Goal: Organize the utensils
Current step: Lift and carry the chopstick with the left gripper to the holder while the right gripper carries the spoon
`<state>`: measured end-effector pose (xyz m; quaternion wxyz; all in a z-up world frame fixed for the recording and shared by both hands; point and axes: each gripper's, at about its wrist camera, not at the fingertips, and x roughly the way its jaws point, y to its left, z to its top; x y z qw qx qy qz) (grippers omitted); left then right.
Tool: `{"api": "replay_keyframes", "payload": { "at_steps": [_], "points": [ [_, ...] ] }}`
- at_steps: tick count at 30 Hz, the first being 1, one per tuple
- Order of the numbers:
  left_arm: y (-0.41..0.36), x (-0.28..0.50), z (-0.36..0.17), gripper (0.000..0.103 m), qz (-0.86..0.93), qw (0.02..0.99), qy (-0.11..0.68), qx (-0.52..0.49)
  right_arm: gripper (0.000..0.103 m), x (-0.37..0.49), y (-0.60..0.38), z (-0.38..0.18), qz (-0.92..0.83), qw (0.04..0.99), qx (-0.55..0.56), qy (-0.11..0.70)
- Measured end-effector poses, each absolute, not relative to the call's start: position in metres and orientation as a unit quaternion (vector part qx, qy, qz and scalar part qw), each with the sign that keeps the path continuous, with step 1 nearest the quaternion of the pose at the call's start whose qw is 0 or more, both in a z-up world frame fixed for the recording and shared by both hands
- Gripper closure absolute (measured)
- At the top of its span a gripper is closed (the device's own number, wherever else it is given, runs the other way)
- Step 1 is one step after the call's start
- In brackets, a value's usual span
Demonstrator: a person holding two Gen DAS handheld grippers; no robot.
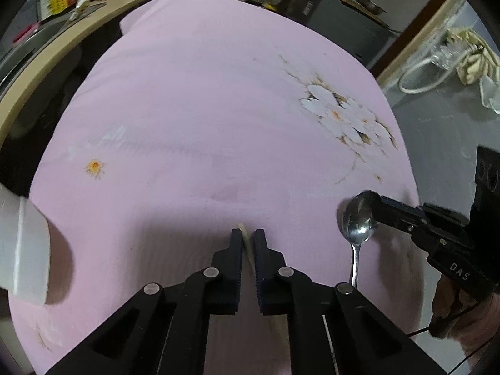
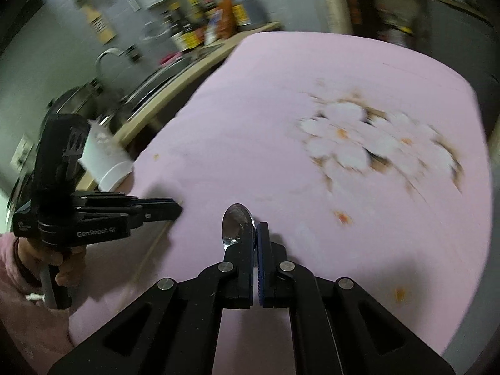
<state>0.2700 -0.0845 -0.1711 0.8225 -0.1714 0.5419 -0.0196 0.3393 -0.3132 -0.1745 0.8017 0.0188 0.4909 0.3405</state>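
- Surface: table under a smooth pink cloth (image 1: 193, 100) printed with white flowers.
- One thin, pale wooden chopstick (image 1: 247, 243), pinched between the ridged black pads of the left gripper (image 1: 247, 237), which is angled down at the cloth.
- One shiny metal spoon (image 1: 357, 218), clamped at the bowl by the right gripper (image 2: 257, 234).
- One white paper cup (image 1: 25, 247) at the table's left edge.
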Motion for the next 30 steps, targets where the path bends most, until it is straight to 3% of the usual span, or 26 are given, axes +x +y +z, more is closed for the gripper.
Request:
{"api": "replay_keyframes", "payload": {
  "at_steps": [11, 17, 20, 22, 23, 27, 30],
  "points": [
    [-0.09, 0.256, -0.153, 0.098, -0.088, 0.824, 0.546, -0.124, 0.101, 0.311, -0.332, -0.184, 0.257, 0.822, 0.084, 0.502],
    [-0.088, 0.26, -0.165, 0.098, -0.123, 0.786, 0.592, -0.127, 0.1, 0.316, -0.334, -0.196, 0.247, 0.805, 0.115, 0.527],
    [-0.083, 0.261, -0.163, 0.098, -0.133, 0.776, 0.601, -0.137, 0.093, 0.317, -0.33, -0.198, 0.251, 0.801, 0.109, 0.532],
    [-0.082, 0.26, -0.162, 0.098, -0.139, 0.771, 0.607, -0.134, 0.079, 0.317, -0.327, -0.197, 0.259, 0.799, 0.105, 0.533],
    [-0.083, 0.26, -0.163, 0.098, -0.143, 0.767, 0.611, -0.131, 0.077, 0.319, -0.324, -0.197, 0.264, 0.795, 0.103, 0.536],
    [-0.086, 0.258, -0.165, 0.097, -0.159, 0.757, 0.623, -0.116, 0.078, 0.323, -0.313, -0.197, 0.272, 0.791, 0.066, 0.544],
    [-0.091, 0.259, -0.163, 0.092, -0.166, 0.751, 0.631, -0.099, 0.089, 0.326, -0.301, -0.2, 0.269, 0.786, 0.032, 0.557]
  ]
}}
